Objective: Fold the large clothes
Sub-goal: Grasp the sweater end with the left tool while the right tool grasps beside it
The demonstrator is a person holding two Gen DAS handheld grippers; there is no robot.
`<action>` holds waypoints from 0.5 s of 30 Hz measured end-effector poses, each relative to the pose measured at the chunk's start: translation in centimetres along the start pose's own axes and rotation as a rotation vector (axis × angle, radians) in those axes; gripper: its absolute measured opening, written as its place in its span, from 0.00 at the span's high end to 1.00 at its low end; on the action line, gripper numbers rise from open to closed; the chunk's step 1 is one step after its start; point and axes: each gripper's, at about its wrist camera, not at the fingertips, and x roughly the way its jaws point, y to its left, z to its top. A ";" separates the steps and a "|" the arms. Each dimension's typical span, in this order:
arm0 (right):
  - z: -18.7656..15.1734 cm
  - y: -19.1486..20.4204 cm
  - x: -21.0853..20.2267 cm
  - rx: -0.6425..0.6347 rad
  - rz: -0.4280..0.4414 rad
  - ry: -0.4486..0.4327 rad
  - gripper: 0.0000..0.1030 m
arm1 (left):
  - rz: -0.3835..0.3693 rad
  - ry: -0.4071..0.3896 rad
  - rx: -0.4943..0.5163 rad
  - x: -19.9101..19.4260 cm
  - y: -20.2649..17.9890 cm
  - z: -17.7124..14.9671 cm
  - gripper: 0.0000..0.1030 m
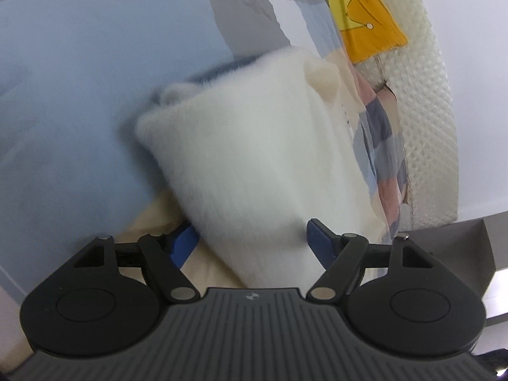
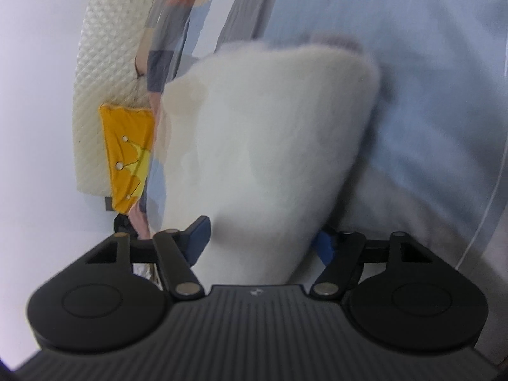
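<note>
Pale-blue bedding (image 1: pixel 63 120) lay behind as our left gripper (image 1: pixel 250 238) and right gripper (image 2: pixel 263 238) each clenched the white fluffy garment (image 1: pixel 254 165), bulging toward twelve o'clock, which we judged could slip from such shallow bites.

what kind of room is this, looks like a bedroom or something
Most likely a bedroom, with the folding done on a bed. A pale blue sheet spreads under the fluffy white garment, a patchwork-print quilt lies beyond, and a cream quilted headboard or mattress edge meets a plain wall.
</note>
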 end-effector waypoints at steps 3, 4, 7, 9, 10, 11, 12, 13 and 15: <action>0.1 -0.2 0.0 -0.003 -0.008 -0.011 0.34 | 0.029 -0.032 -0.003 0.0 0.4 0.7 0.38; 0.2 -0.1 0.1 -0.009 -0.012 -0.011 0.35 | 0.035 -0.037 -0.003 0.0 0.5 0.9 0.42; 0.2 0.4 0.1 -0.046 -0.029 -0.020 0.47 | 0.046 -0.052 0.015 0.0 0.4 1.1 0.50; 0.2 0.8 0.0 -0.066 -0.024 -0.029 0.56 | 0.050 -0.070 0.039 -0.4 0.2 1.0 0.56; 0.2 0.9 0.0 -0.074 -0.020 -0.033 0.57 | 0.047 -0.077 0.046 -0.6 0.0 1.0 0.59; 0.2 1.1 -0.1 -0.089 -0.016 -0.038 0.61 | 0.047 -0.085 0.061 -0.8 -0.2 1.1 0.60; 0.2 1.4 -0.3 -0.114 -0.009 -0.046 0.64 | 0.050 -0.089 0.082 -1.0 -0.6 1.2 0.63; 0.1 1.8 -0.5 -0.142 0.002 -0.058 0.65 | 0.050 -0.093 0.104 -1.2 -1.2 1.3 0.66; 0.0 2.7 -1.0 -0.193 0.030 -0.076 0.68 | 0.043 -0.111 0.150 -1.8 -2.4 1.8 0.70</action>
